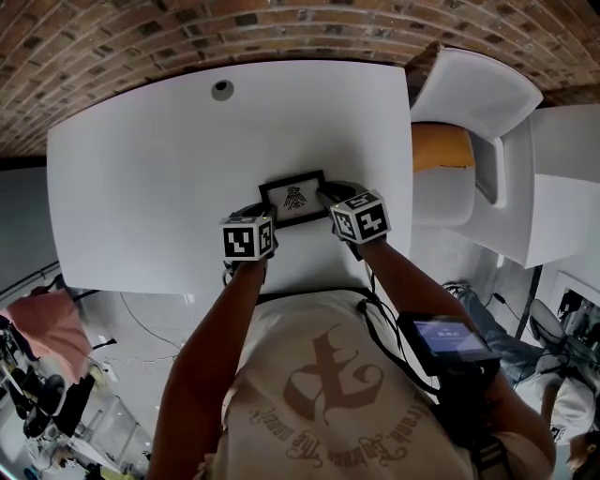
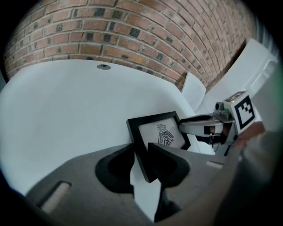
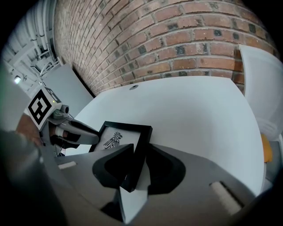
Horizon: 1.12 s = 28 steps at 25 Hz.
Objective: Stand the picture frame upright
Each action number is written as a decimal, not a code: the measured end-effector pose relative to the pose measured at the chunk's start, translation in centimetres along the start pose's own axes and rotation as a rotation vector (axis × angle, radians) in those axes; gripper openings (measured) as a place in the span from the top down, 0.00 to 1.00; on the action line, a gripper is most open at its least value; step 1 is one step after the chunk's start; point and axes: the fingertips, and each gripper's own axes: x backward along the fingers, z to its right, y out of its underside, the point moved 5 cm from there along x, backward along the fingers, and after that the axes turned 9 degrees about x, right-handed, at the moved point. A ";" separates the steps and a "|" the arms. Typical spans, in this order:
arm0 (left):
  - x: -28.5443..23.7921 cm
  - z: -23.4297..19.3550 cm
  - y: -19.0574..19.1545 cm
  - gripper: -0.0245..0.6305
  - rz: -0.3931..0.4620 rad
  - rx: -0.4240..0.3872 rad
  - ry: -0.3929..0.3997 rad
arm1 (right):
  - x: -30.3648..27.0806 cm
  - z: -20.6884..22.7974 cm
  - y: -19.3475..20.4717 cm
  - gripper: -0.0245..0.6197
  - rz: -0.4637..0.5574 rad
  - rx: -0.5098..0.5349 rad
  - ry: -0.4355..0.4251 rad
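The picture frame point(image 1: 294, 199) is black with a white mat and a dark bird print. It sits near the front edge of the white table point(image 1: 141, 169), print facing up toward me. My left gripper point(image 1: 251, 212) is shut on the frame's left edge; in the left gripper view that edge point(image 2: 142, 152) runs between the two jaws. My right gripper point(image 1: 330, 193) is shut on the right edge, which shows between its jaws in the right gripper view point(image 3: 138, 152). In both gripper views the frame point(image 2: 161, 132) point(image 3: 116, 139) looks tilted back. I cannot tell if its lower edge touches the table.
A round cable hole point(image 1: 222, 90) lies at the table's far side. A white chair point(image 1: 478, 103) with an orange cushion point(image 1: 441, 147) stands close to the table's right edge. A brick wall point(image 1: 281, 28) runs behind. The table's front edge is just below both grippers.
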 end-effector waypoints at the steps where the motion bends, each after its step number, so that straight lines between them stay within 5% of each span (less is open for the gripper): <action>1: 0.0 0.2 -0.2 0.81 0.008 -0.010 0.004 | 0.2 0.1 -0.1 0.81 0.009 -0.002 0.006; 15: 1.5 4.1 -4.9 0.81 0.159 -0.144 0.041 | 4.3 2.8 -3.2 0.82 0.200 -0.011 0.081; 28: 1.0 6.5 -13.1 0.81 0.281 -0.242 0.095 | 6.1 7.4 -9.3 0.82 0.360 0.030 0.135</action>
